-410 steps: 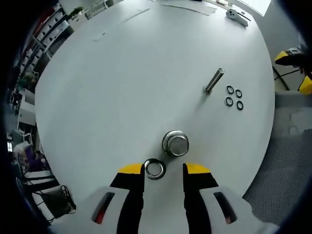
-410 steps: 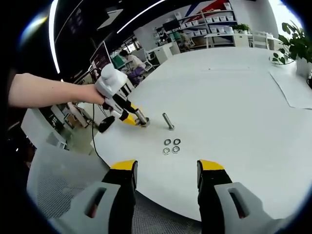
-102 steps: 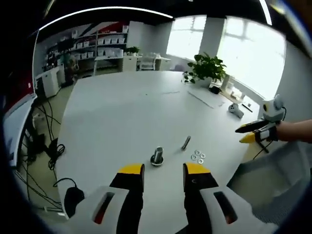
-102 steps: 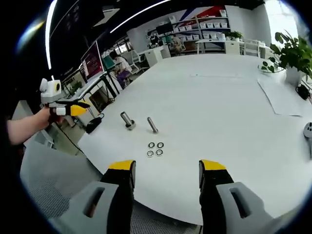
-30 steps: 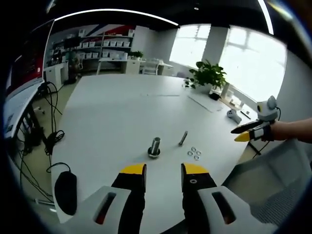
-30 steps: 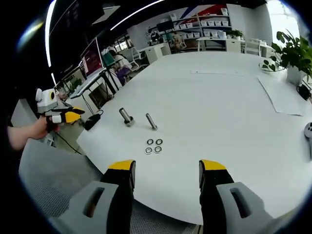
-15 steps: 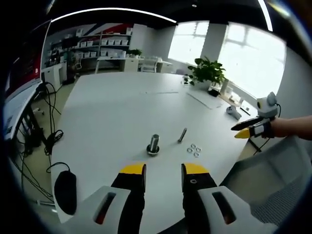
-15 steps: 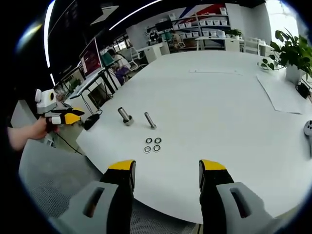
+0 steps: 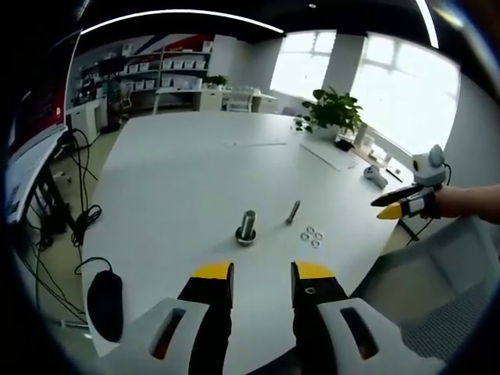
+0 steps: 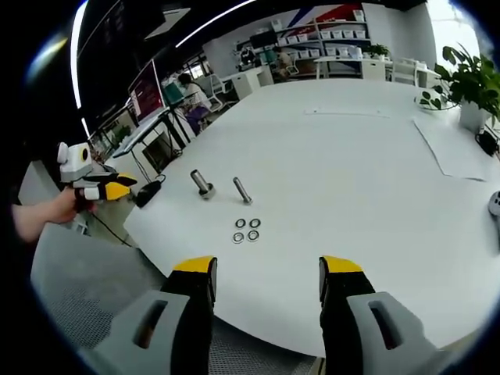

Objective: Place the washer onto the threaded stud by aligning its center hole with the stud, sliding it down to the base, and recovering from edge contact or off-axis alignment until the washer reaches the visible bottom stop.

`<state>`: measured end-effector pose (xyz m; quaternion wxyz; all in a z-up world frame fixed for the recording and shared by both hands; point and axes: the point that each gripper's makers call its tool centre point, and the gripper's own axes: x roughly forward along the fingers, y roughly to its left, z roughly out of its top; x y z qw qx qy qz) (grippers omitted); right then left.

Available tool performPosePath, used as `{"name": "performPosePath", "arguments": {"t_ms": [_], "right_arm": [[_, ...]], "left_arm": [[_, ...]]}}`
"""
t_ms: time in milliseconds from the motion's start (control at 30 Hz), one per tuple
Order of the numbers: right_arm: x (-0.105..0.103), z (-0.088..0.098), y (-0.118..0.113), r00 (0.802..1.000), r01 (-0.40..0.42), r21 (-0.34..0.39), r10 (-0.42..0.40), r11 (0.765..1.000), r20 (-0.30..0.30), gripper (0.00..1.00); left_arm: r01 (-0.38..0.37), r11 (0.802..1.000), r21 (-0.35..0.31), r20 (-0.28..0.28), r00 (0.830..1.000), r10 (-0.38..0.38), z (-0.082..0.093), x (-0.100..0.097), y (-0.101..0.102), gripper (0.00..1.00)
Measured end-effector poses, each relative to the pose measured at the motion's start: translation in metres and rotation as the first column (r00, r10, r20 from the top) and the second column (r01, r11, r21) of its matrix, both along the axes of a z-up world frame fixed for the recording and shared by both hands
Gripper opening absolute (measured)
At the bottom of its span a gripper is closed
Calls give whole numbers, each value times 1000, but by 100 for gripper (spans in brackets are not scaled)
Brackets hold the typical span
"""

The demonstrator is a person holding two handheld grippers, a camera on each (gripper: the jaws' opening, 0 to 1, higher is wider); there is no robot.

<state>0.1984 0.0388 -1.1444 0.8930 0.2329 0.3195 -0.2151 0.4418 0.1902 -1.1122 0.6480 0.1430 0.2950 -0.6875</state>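
The threaded stud (image 9: pixel 247 226) stands upright on the white table (image 9: pixel 180 180), well ahead of my left gripper (image 9: pixel 262 272), whose jaws stand open with nothing between them. A wider ring shows at the stud's foot; it is too small to tell what it is. A loose bolt (image 9: pixel 292 212) lies to its right, then several washers (image 9: pixel 311 236). My right gripper (image 10: pixel 268 267) is open over the table's edge, facing the washers (image 10: pixel 246 230), bolt (image 10: pixel 243 191) and stud (image 10: pixel 202 184). Each gripper shows in the other's view, off the table: right gripper (image 9: pixel 402 205), left gripper (image 10: pixel 105 190).
A black mouse (image 9: pixel 105 295) and cables lie off the table's left edge. A potted plant (image 9: pixel 332 113), paper sheets (image 10: pixel 461 144) and a small white device (image 9: pixel 376 176) sit at the far side. A grey mesh chair (image 10: pixel 86 273) stands below the near edge.
Over the last second only the views drift slightly. Since 13.7 s ago my left gripper has drawn back from the stud and off the table. The washers and bolt lie as before.
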Motion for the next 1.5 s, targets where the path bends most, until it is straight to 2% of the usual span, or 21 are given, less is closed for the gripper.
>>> {"name": "performPosePath", "arguments": {"t_ms": [867,1167,1367,1500], "right_arm": [[2,-5,3,999,-20,8,21,1000,-24,56],[0,-3,1,1000,-6,4,6,1000,-24,56],[0,0,3,1000,-3,3,3,1000,-22,56],[0,-3,3,1000,-8,6,9,1000,-28,56]], "left_arm": [[17,999,49,-9,1000,-16,-9,-5,5,29],[51,992,114,-26,998,-49,-26,-15,11,29],[82,985,151,-34,996,-78,-28,-24,16,29],[103,980,173,-42,994,-97,-32,-27,19,29]]}}
